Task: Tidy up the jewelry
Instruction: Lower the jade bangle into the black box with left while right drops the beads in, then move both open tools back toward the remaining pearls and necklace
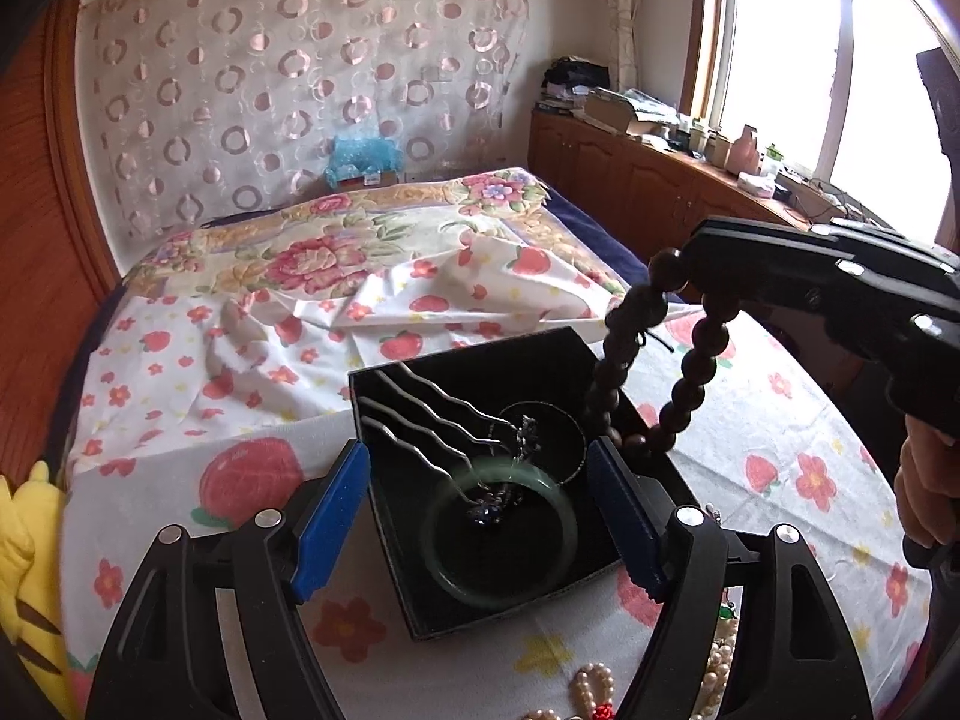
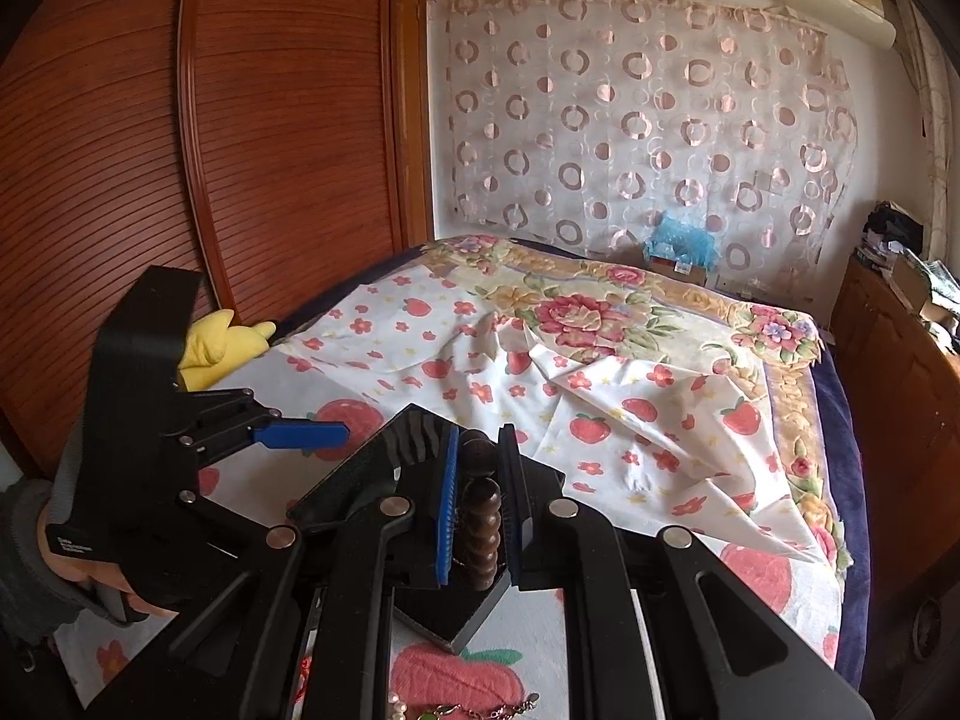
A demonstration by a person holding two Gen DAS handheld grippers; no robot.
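A black open box sits on the strawberry-print sheet. In it lie wavy silver hairpins, a pale green bangle, a thin dark bangle and a blue-stone piece. My left gripper is open, with one blue pad on each side of the box and nothing gripped. My right gripper is shut on a dark wooden bead bracelet, which hangs over the box's right edge. In the right wrist view the right gripper clamps those beads above a corner of the box.
Pearl strands and other jewelry lie on the sheet near the front edge. A yellow plush toy sits at the left. A hand holds the right gripper. A wooden wardrobe stands left, and a cluttered cabinet lines the window.
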